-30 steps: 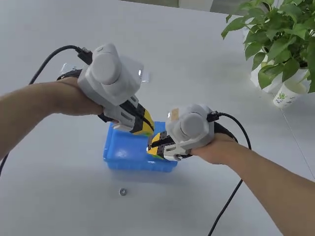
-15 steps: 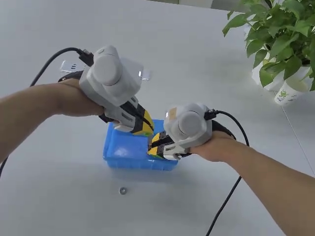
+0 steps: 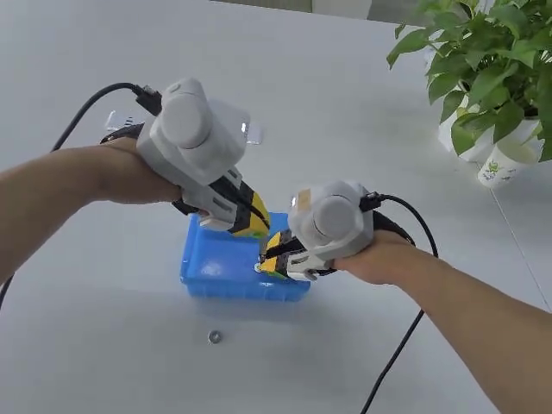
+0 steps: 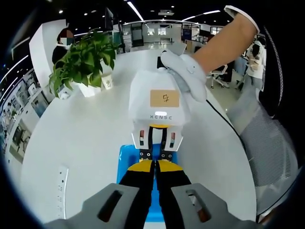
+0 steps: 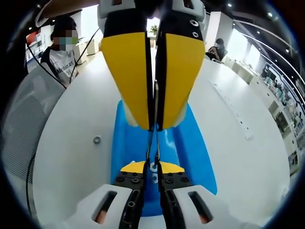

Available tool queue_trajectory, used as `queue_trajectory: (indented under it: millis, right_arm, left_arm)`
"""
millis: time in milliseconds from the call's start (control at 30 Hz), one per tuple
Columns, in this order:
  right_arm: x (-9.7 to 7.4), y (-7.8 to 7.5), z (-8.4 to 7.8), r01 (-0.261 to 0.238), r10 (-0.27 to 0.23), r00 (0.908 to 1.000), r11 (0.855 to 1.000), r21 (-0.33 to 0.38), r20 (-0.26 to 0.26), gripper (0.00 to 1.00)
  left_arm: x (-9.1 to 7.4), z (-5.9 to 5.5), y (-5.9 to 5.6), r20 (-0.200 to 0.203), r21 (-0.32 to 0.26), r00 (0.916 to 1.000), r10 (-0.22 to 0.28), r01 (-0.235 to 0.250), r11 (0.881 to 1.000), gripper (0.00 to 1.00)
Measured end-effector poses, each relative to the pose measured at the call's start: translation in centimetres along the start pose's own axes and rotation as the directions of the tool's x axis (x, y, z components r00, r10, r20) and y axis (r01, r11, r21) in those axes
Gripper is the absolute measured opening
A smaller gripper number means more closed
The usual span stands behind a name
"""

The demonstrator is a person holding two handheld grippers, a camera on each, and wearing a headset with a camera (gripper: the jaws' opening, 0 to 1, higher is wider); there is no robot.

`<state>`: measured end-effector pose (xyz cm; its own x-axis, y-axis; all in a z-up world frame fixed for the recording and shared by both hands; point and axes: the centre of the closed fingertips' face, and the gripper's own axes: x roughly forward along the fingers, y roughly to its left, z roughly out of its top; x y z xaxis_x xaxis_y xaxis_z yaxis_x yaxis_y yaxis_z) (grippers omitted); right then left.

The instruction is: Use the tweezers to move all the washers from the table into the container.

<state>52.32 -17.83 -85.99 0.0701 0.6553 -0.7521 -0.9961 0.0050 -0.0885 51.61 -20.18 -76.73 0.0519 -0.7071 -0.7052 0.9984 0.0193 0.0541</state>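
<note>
washers: one small silvery metal washer [image 3: 215, 336] lies on the white table [image 3: 95, 345], at six o'clock from the blue plastic container [image 3: 216, 272]. left gripper [image 3: 250, 226] and right gripper [image 3: 269, 259] both pinch the thin steel tweezers [image 5: 153, 145] over the container; loosen the right gently, keeping tips low inside.

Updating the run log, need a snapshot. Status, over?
Left gripper shut on tweezers; right gripper shut on their tips, over container. One washer visible on table. Nothing in the way.

1 small silver washer [image 3: 215, 336] lay flat near the open blue container [image 3: 220, 269]; slim tweezers [image 5: 152, 143] pointed into it.
</note>
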Motion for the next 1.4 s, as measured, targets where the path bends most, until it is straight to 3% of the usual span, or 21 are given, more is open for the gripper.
queue_trajectory:
  millis: [433, 700, 1100, 1400]
  right_arm:
    - [-1.1, 0.6, 1.4, 0.006, -0.005, 0.9999, 1.000, -0.022, 0.015, 0.12]
    - [-1.7, 1.1, 2.5, 0.016, -0.015, 0.9994, 0.999, -0.037, 0.030, 0.14]
    - [-2.6, 2.1, 4.5, 0.013, -0.009, 0.9965, 0.999, -0.053, 0.083, 0.14]
    - [-2.8, 2.7, 5.1, 0.013, -0.007, 0.9942, 0.999, -0.051, 0.107, 0.12]
  left_arm:
    - [-1.5, 0.9, -0.7, 0.003, 0.009, 1.0000, 0.001, -0.001, 1.000, 0.05]
    - [-2.3, 0.9, -1.4, -0.009, 0.018, 1.0000, -0.001, 0.001, 1.000, 0.05]
    - [-3.3, 1.3, -2.4, -0.007, 0.022, 1.0000, 0.006, -0.006, 1.000, 0.05]
    - [-3.9, 1.5, -3.1, -0.002, 0.026, 0.9999, 0.011, -0.010, 1.000, 0.05]
